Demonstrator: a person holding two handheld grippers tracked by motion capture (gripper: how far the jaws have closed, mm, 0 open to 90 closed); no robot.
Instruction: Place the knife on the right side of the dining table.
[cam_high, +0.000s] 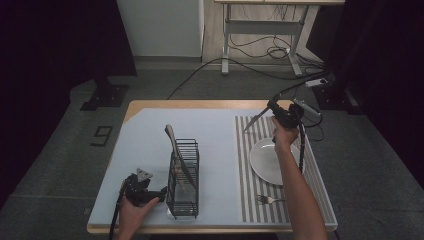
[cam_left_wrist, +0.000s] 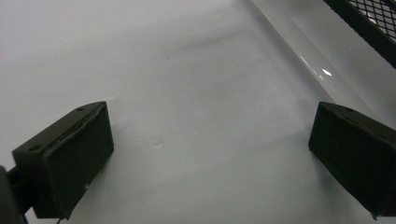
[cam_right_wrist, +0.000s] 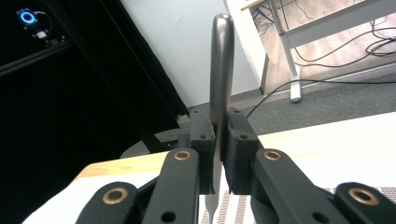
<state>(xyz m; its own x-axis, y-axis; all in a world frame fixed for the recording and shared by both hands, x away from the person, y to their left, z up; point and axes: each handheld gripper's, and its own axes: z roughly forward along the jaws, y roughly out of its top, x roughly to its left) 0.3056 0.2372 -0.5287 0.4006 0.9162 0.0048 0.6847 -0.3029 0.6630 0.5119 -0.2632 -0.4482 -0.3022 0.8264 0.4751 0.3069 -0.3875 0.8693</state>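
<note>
Your right gripper (cam_high: 280, 114) is clamped on a table knife (cam_high: 256, 120), held above the far end of the striped placemat (cam_high: 245, 170); in the high view the blade slants down and toward the middle of the table, its tip hanging over the mat's left edge; in the right gripper view the knife (cam_right_wrist: 220, 70) stands between your two black pads, which press on it from both sides, with its rounded end rising past them. The white plate (cam_high: 262, 160) lies on the mat just beneath your right forearm, and a fork (cam_high: 267, 200) lies on the mat nearer to you. Your left gripper (cam_high: 150, 192) rests low at the near left of the table, just beside the black wire rack (cam_high: 184, 172), which holds another utensil (cam_high: 176, 150) leaning out of its top; its jaws stand wide apart with nothing between them, over the pale table cover (cam_left_wrist: 196, 93).
</note>
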